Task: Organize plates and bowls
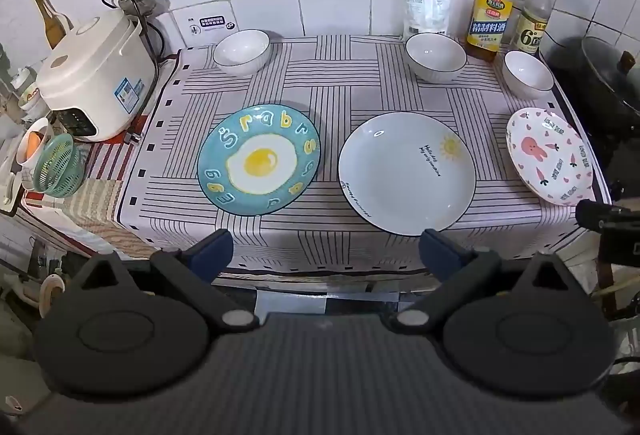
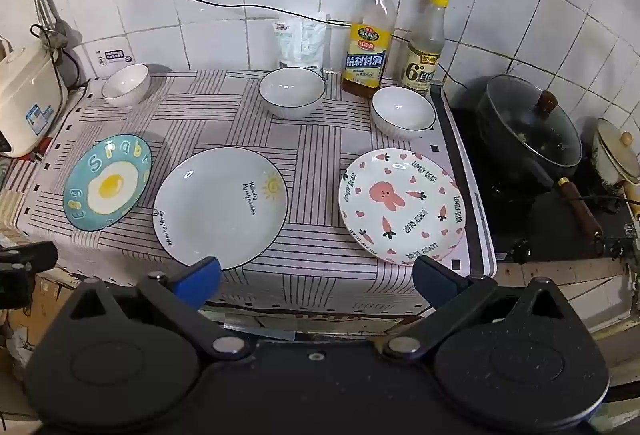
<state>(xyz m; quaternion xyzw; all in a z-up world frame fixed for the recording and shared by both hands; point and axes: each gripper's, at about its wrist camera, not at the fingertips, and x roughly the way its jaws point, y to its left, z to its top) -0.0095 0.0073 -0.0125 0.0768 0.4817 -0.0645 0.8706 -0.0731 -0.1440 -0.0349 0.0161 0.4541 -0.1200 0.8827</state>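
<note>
Three plates lie in a row on the striped cloth: a blue fried-egg plate (image 1: 259, 159) (image 2: 107, 182), a large pale plate with a sun drawing (image 1: 407, 173) (image 2: 221, 208), and a pink rabbit plate (image 1: 550, 155) (image 2: 402, 206). Behind them stand three white bowls: left (image 1: 241, 52) (image 2: 126, 84), middle (image 1: 436, 56) (image 2: 291, 92), right (image 1: 528, 73) (image 2: 403, 112). My left gripper (image 1: 326, 255) is open and empty, hovering before the table's front edge between the egg plate and the sun plate. My right gripper (image 2: 316, 281) is open and empty, in front of the sun and rabbit plates.
A white rice cooker (image 1: 94, 75) and a green basket (image 1: 60, 165) sit at the left. Two bottles (image 2: 366, 35) (image 2: 426, 45) and a bag (image 2: 300, 43) stand at the back wall. A lidded black pan (image 2: 528, 131) sits on the stove at the right.
</note>
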